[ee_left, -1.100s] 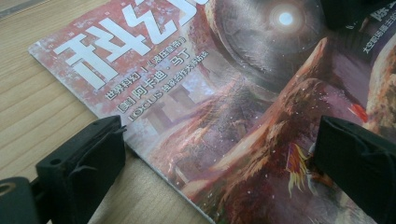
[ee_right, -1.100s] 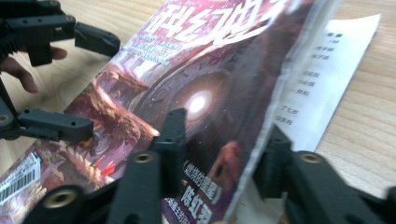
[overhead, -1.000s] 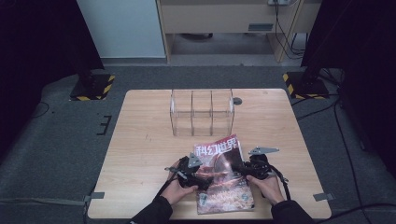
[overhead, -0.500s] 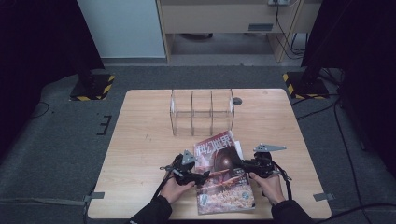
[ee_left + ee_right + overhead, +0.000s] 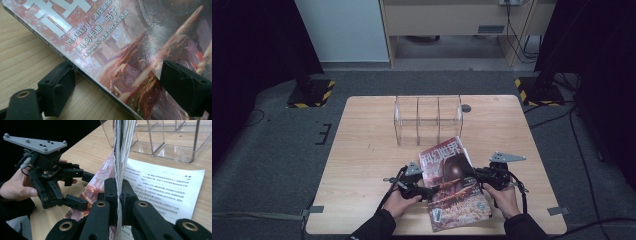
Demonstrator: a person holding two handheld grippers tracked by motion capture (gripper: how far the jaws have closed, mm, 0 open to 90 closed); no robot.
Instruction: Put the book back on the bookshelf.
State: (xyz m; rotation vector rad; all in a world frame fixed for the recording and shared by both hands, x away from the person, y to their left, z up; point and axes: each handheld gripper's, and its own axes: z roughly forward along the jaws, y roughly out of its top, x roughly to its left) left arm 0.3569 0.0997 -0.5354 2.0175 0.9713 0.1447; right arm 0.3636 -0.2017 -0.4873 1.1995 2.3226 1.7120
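Magazine (image 5: pixel 453 184) is lying near the front edge of the tabletop (image 5: pixel 362 150), between both hands, its right side raised. A clear acrylic rack (image 5: pixel 428 119) with upright dividers stands just beyond it, apart from it.

Right tool (image 5: pixel 119 195): jaws are clamped hard on a sheaf of page edges, held upright in the right gripper view; a printed inner page (image 5: pixel 162 187) is exposed flat beneath. The pinch is presumably taken on the fore-edge so the magazine can be tipped up for the rack slots.

Left tool (image 5: pixel 117 82): jaws stand wide, one pad on the wood beside the spine edge, the other over the cover; jaws have just been opening slightly. No pressing on the magazine is seen; it looks placed as a stop against sliding.
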